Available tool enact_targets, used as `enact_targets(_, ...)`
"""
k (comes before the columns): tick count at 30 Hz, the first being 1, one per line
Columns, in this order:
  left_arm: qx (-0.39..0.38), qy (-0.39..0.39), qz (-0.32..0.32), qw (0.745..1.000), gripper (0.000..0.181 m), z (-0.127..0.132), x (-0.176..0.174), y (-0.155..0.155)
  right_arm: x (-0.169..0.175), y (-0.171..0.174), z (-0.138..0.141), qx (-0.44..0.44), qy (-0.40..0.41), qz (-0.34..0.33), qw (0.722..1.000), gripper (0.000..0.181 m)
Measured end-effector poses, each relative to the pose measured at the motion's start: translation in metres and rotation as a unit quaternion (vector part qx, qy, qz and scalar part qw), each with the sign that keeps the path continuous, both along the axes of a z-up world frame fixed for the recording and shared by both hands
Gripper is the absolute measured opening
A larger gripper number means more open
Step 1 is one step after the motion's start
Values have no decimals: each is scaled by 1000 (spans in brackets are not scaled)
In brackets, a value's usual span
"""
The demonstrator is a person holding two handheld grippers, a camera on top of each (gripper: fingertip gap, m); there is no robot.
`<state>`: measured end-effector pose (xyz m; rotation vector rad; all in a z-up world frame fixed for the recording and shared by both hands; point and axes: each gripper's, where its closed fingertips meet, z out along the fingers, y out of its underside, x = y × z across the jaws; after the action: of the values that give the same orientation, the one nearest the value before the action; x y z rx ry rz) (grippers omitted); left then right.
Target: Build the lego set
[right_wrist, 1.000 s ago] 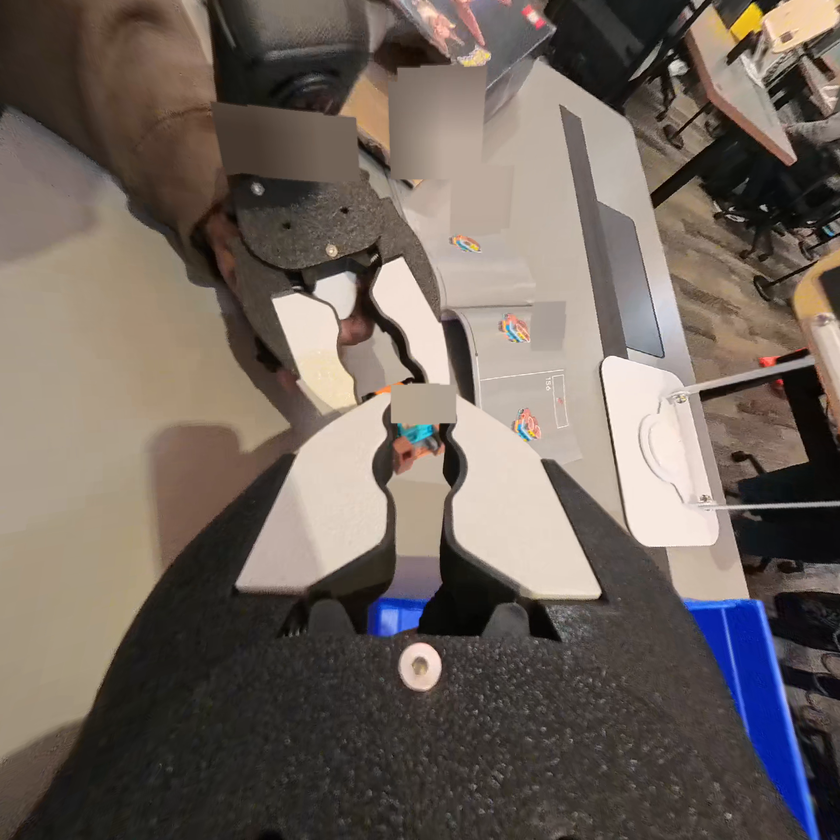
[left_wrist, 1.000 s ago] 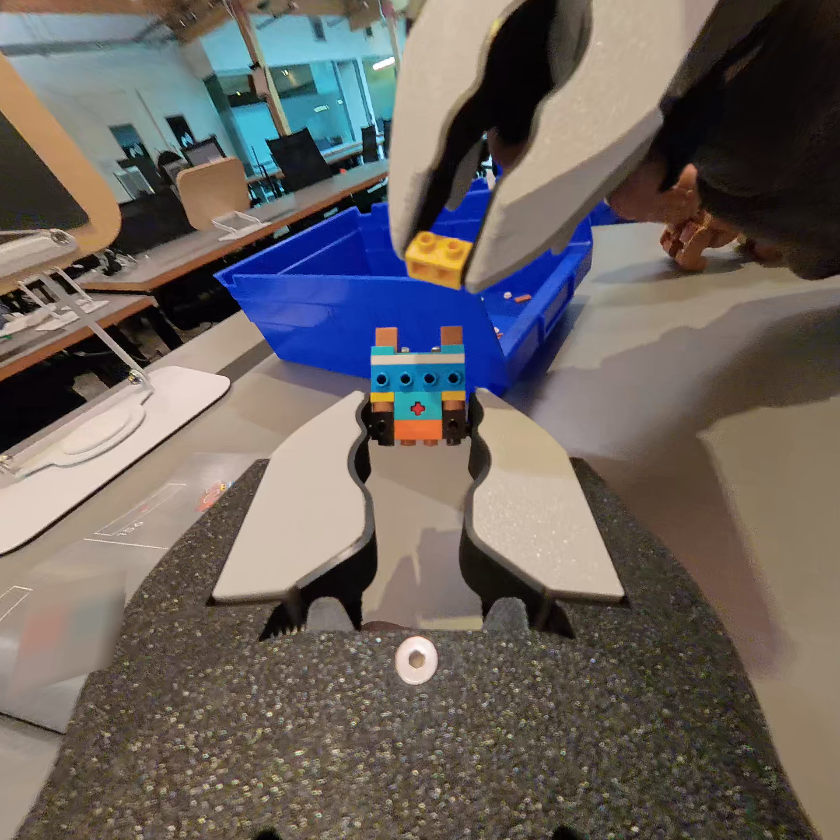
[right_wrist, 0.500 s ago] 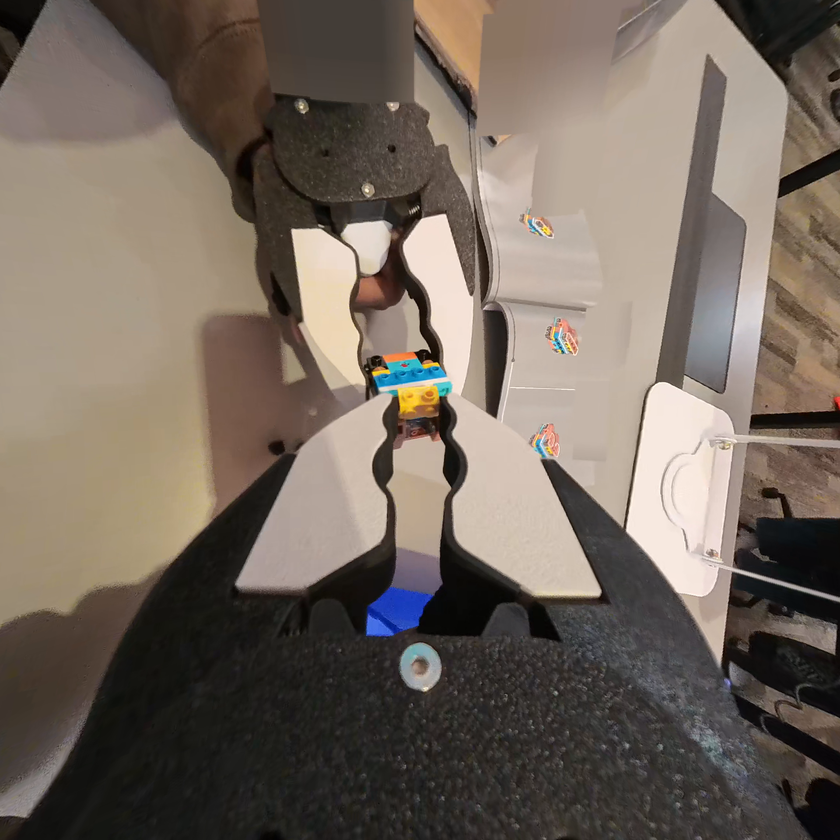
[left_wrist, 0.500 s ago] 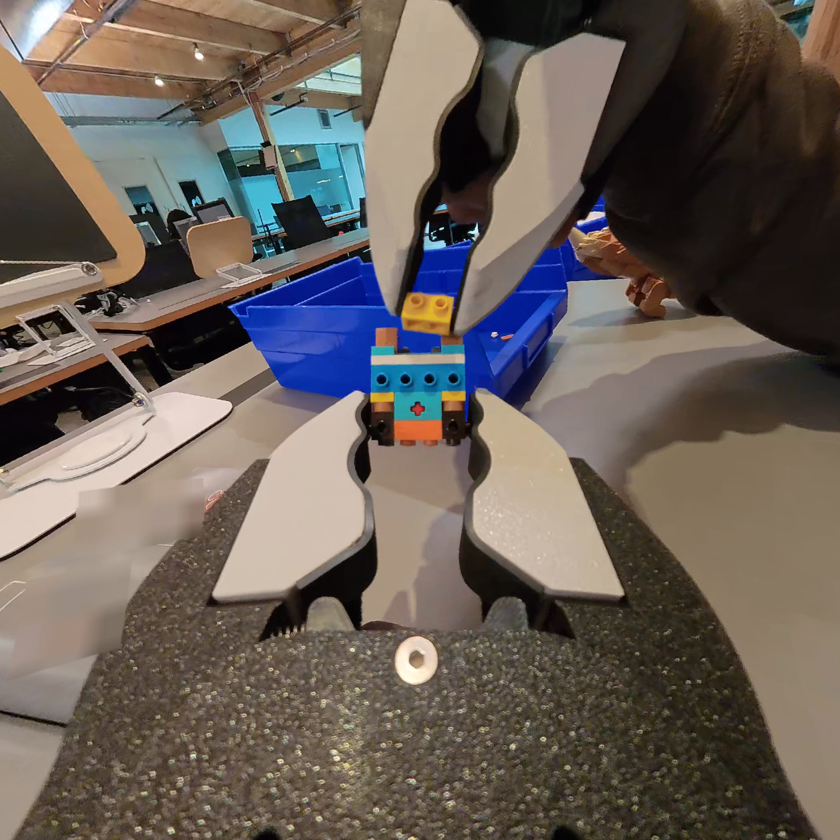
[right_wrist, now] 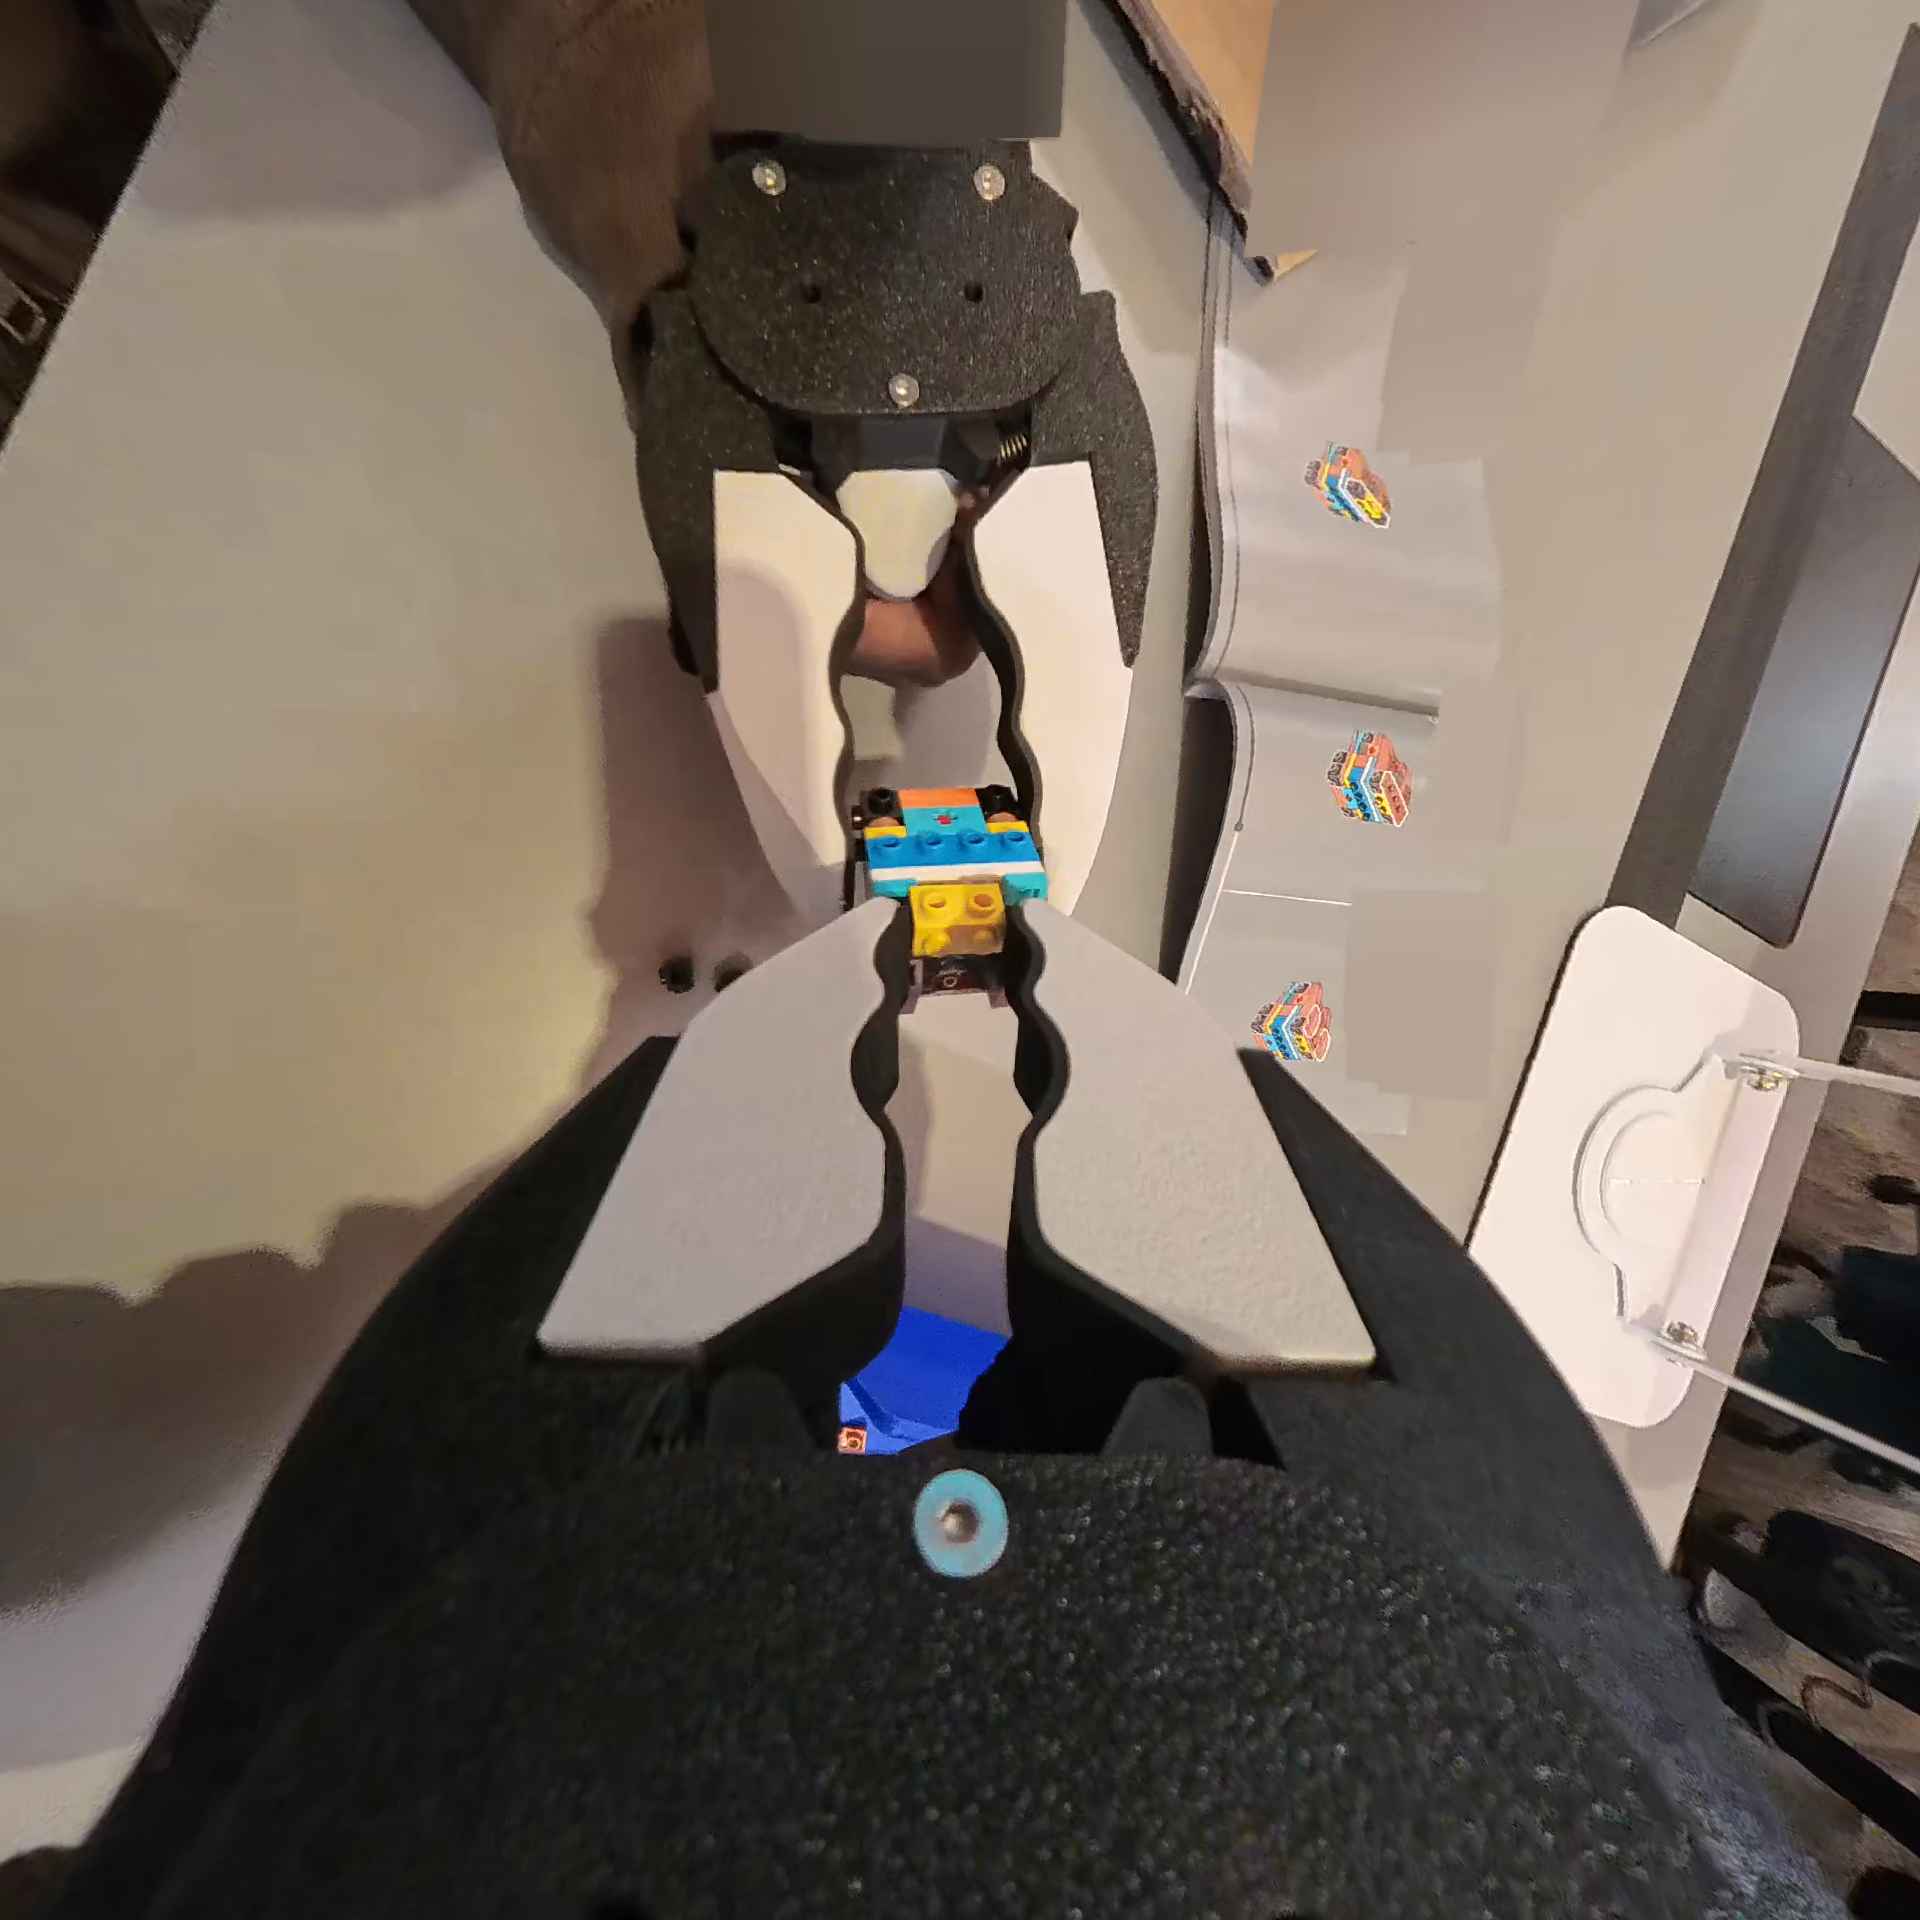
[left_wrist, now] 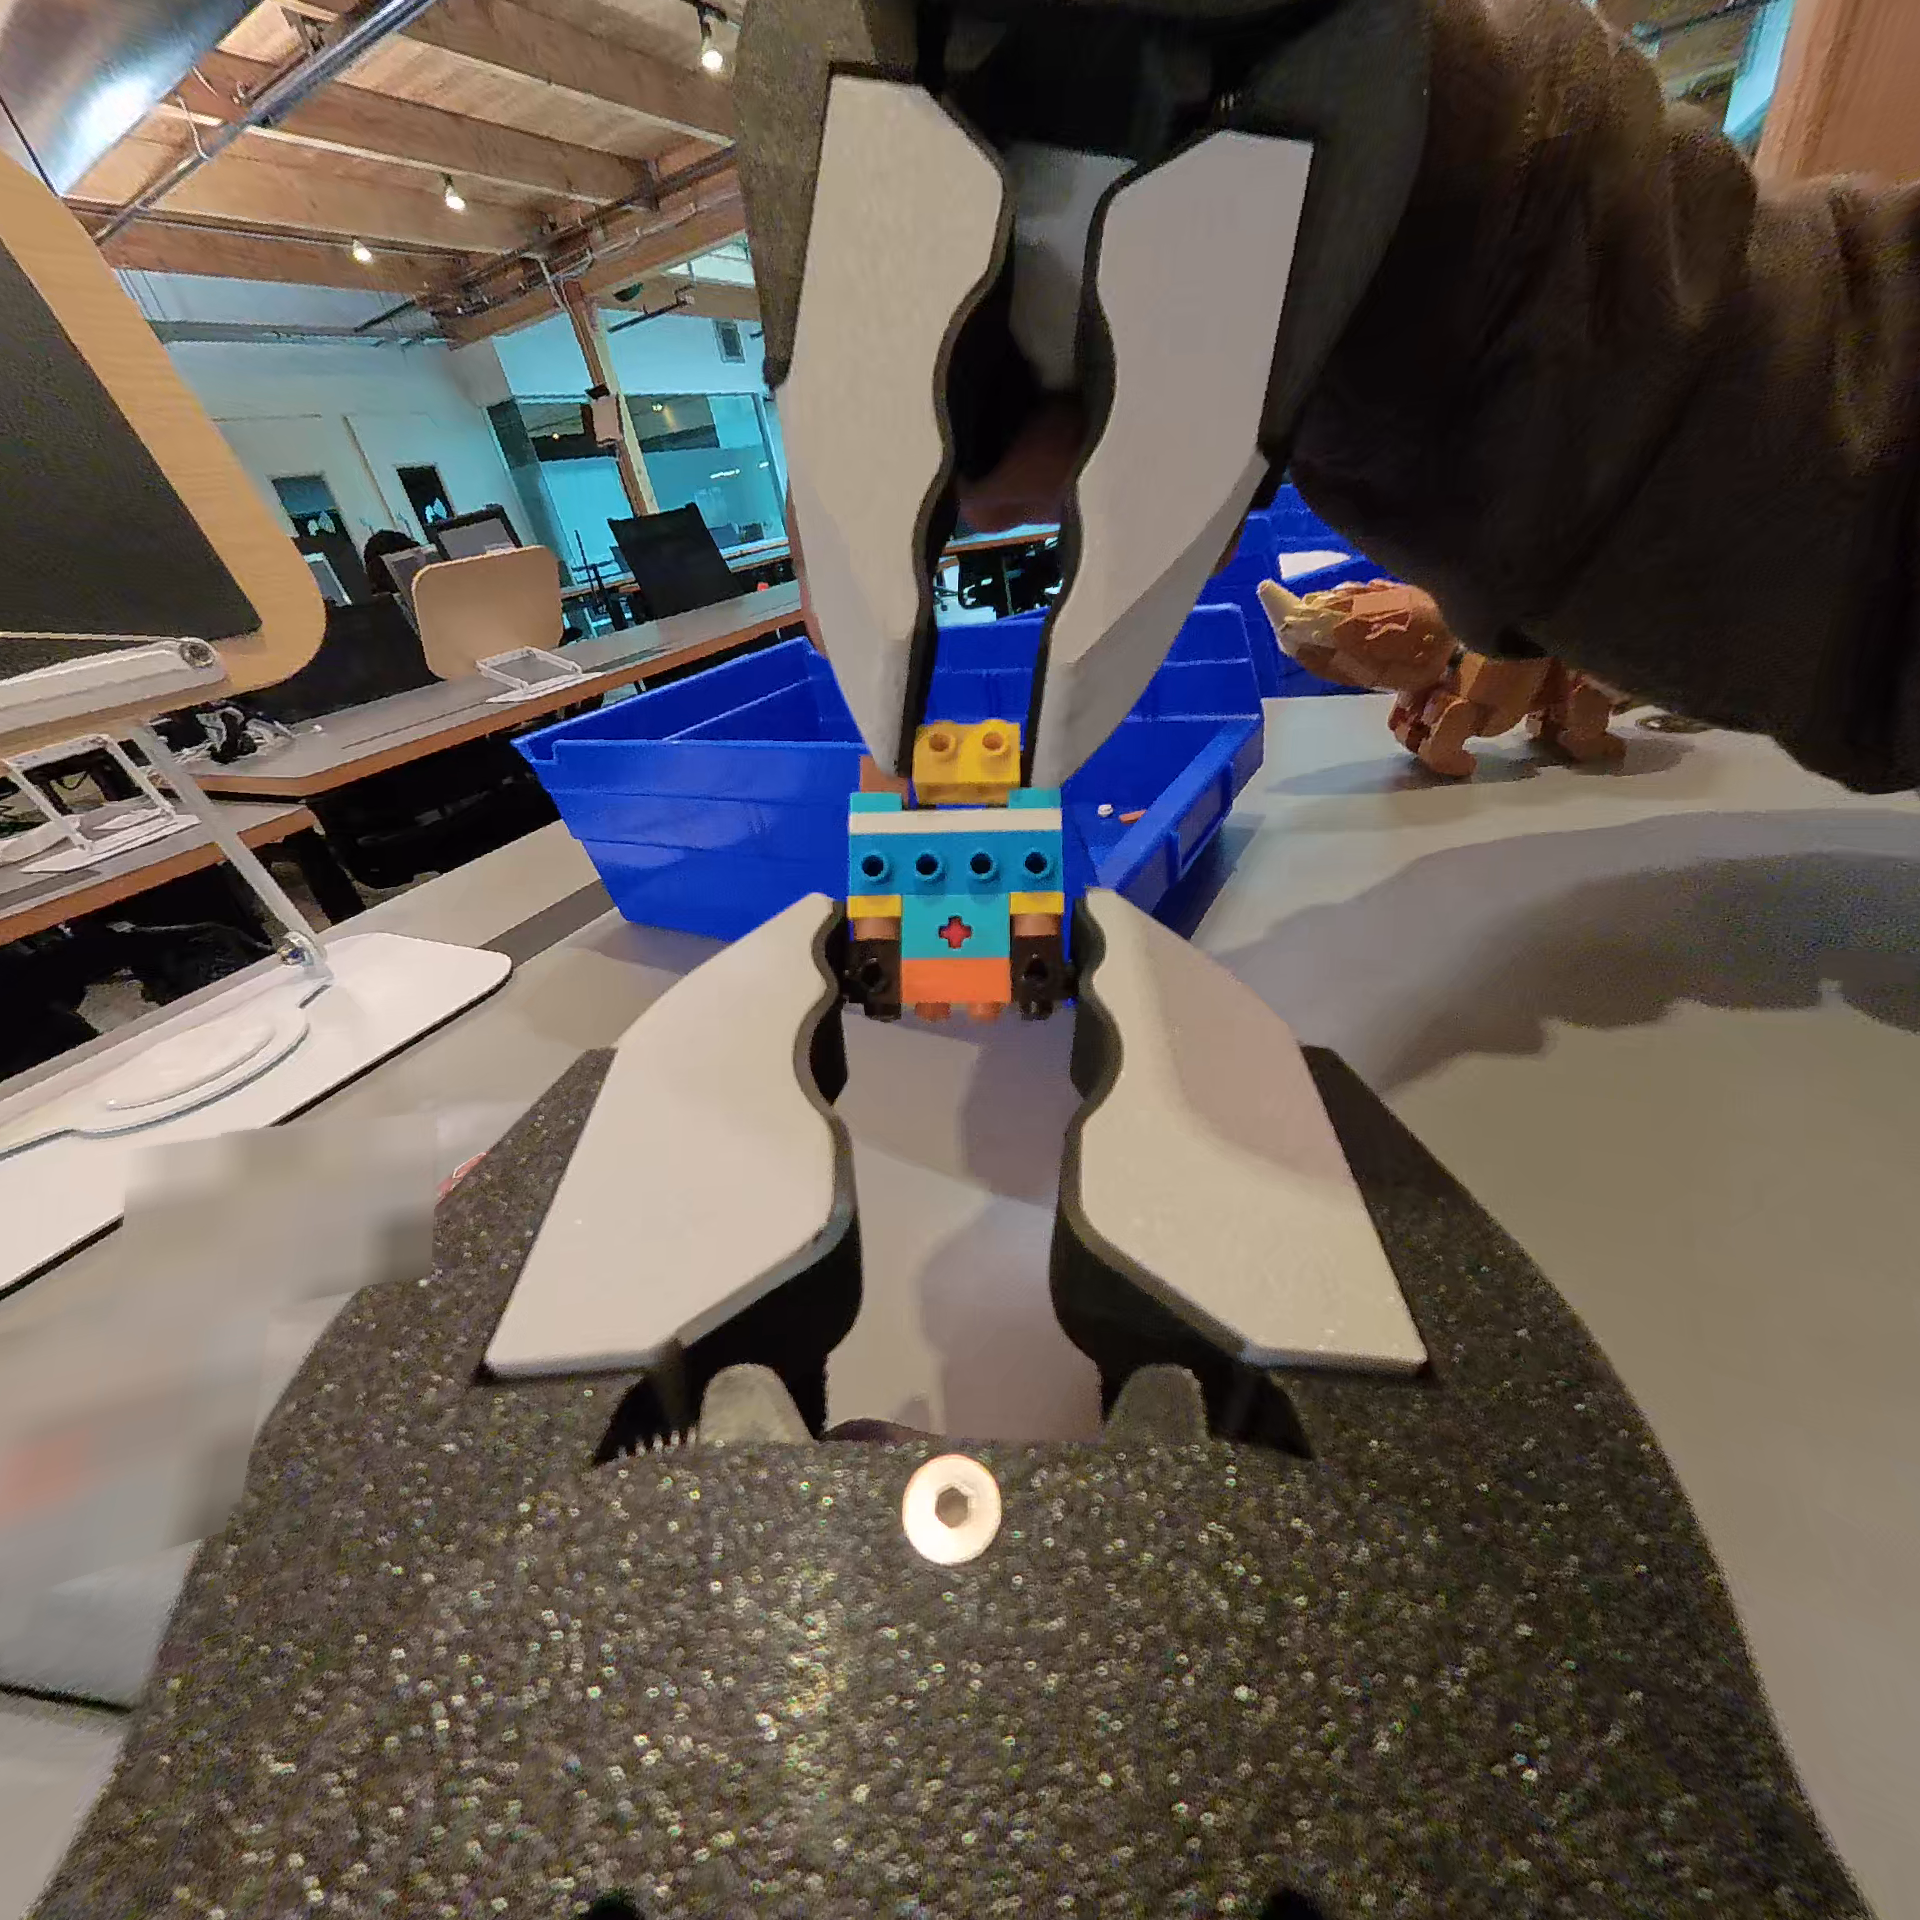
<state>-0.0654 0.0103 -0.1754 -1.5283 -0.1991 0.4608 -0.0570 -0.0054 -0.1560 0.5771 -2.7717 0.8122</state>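
On the grey tabletop, the left gripper clamps a small multicoloured brick model; the right gripper pinches a yellow two-stud brick against its top

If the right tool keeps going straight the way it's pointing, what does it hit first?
The right tool, shut on the yellow brick, points down at the model held by the left tool. The brick likely meets the model's top first; it looks nearly seated.

Bright overhead light (soft shadows), fisheye edges
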Motion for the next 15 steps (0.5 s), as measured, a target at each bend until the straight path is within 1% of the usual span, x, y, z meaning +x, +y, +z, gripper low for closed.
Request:
enact_targets(8, 19, -4, -15, 1000, 40, 5, 4, -1, 1, -2, 2, 21, -39, 14, 999, 17)
enact_targets(15, 39, 0, -25, 999, 40, 11, 8, -3, 5, -5, 8, -3, -45, 18, 999, 17)
